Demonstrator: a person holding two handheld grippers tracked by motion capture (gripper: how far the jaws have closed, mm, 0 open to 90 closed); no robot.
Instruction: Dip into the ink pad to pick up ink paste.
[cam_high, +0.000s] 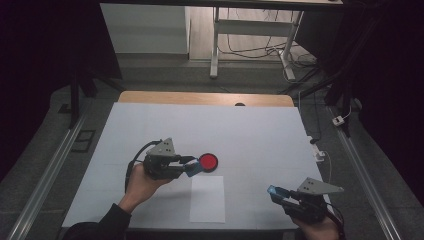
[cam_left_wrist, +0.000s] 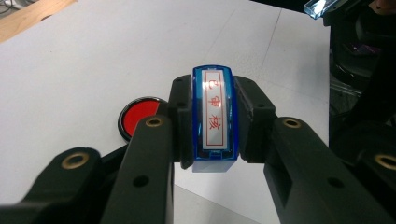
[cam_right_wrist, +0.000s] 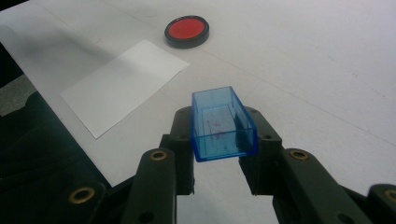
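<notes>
Two grippers share one job: the left gripper (cam_high: 191, 167), clamped on a blue stamp (cam_left_wrist: 213, 118) just beside the red ink pad (cam_high: 208, 161), should press down squarely and evenly, while the right gripper (cam_high: 276, 194) holds its clear cap (cam_right_wrist: 222, 123) aside.

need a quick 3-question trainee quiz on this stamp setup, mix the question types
1. True or false: the left gripper is shut on the blue stamp.
2. What does the right gripper hold? A) red ink pad B) clear blue cap C) white paper
3. In the high view, which thing on the table lies nearest the stamp?

Key
1. True.
2. B, the clear blue cap.
3. The red ink pad, with the white paper just in front of it.
</notes>
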